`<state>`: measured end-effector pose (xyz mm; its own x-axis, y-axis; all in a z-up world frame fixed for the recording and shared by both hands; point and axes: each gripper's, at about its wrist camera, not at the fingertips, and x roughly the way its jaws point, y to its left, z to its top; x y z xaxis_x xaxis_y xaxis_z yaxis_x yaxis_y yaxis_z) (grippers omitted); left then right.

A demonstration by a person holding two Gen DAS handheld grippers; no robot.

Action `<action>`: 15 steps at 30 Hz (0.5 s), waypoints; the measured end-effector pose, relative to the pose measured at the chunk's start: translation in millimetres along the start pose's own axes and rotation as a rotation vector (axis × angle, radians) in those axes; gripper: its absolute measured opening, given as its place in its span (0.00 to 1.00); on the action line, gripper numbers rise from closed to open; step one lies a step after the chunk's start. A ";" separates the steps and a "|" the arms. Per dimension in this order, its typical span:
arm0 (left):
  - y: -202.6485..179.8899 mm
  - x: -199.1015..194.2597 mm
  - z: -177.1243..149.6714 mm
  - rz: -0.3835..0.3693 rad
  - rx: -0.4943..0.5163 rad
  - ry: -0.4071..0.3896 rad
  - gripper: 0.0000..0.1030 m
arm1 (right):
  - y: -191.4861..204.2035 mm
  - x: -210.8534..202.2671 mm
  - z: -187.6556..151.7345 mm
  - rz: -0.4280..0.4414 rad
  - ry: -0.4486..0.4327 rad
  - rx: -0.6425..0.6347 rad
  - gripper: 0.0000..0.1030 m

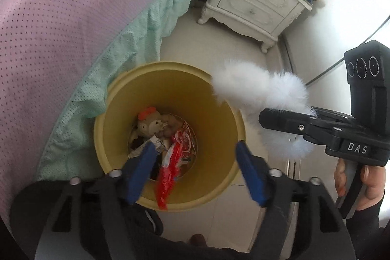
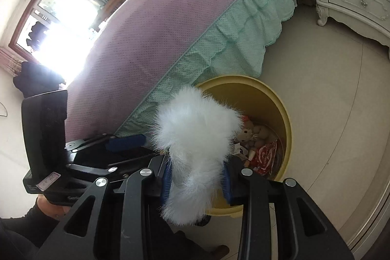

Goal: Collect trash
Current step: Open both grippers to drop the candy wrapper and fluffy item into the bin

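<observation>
A yellow bin stands on the floor beside the bed, with a plush toy and wrappers at its bottom. My left gripper hovers over its mouth, open. A red and white wrapper is loose between its blue pads, over the near rim, and neither pad presses on it. To the right, my right gripper is shut on a white fluffy piece above the bin's right rim. In the right wrist view the fluff is squeezed between the pads of the right gripper and hides part of the bin.
The bed with a pink cover and green frill touches the bin's left side. A white nightstand with books on top stands behind it. Pale floor tiles lie to the right. A hand holds the right gripper's handle.
</observation>
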<state>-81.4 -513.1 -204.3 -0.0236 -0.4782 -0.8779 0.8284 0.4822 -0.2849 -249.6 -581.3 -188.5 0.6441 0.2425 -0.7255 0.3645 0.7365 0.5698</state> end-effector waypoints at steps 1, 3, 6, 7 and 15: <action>1.8 -0.1 0.1 0.012 0.006 0.001 0.69 | 0.0 1.7 -0.2 -0.001 0.004 0.000 0.31; 6.0 0.6 -0.3 0.019 0.010 0.009 0.69 | 1.9 3.1 -1.5 -0.001 0.013 -0.006 0.31; 12.2 0.2 -1.5 0.028 0.006 0.013 0.69 | 3.0 8.2 -1.5 -0.001 0.026 -0.010 0.31; 13.9 -0.1 -1.9 0.032 0.003 0.013 0.69 | 3.9 9.6 -1.8 -0.003 0.030 -0.012 0.31; 26.4 -1.1 -3.7 0.035 -0.023 0.013 0.69 | 10.5 17.1 -0.6 -0.029 0.053 -0.036 0.33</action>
<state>-61.6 -497.2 -212.3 -0.0022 -0.4516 -0.8922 0.8160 0.5150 -0.2626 -235.2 -569.1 -195.2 0.5972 0.2531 -0.7611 0.3571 0.7658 0.5348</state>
